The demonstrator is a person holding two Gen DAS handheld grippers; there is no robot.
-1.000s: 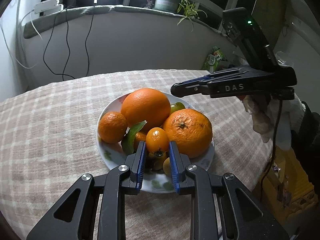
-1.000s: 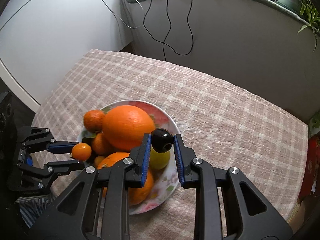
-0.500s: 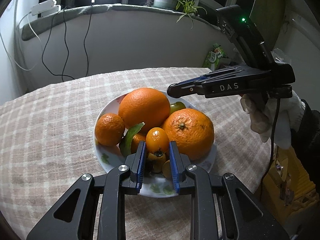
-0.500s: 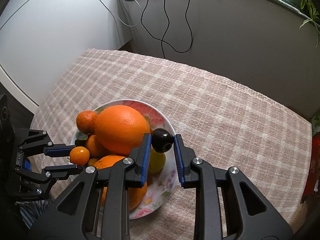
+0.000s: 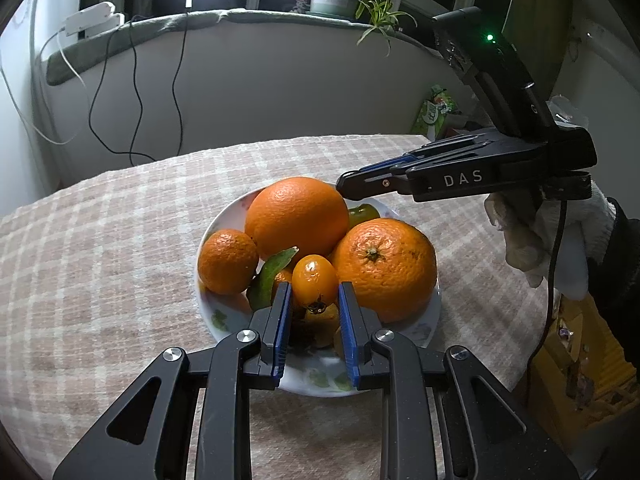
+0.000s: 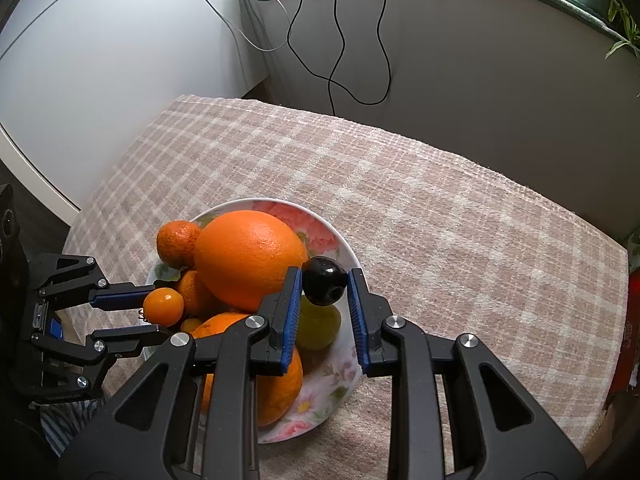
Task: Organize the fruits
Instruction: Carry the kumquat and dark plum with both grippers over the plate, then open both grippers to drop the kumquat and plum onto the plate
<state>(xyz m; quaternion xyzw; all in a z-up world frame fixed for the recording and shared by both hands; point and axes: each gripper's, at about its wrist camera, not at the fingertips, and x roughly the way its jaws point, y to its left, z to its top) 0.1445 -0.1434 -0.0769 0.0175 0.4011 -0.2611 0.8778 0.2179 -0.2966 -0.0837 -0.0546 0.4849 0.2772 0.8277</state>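
Kumquat (image 5: 314, 282) clamped in left jaws, dark plum (image 6: 324, 281) in right jaws, above plate (image 6: 344, 376)

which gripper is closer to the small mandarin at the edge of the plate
Left. The left gripper, holding a kumquat, sits just beside the small mandarin. The right gripper, holding a dark fruit, is beyond the big orange.
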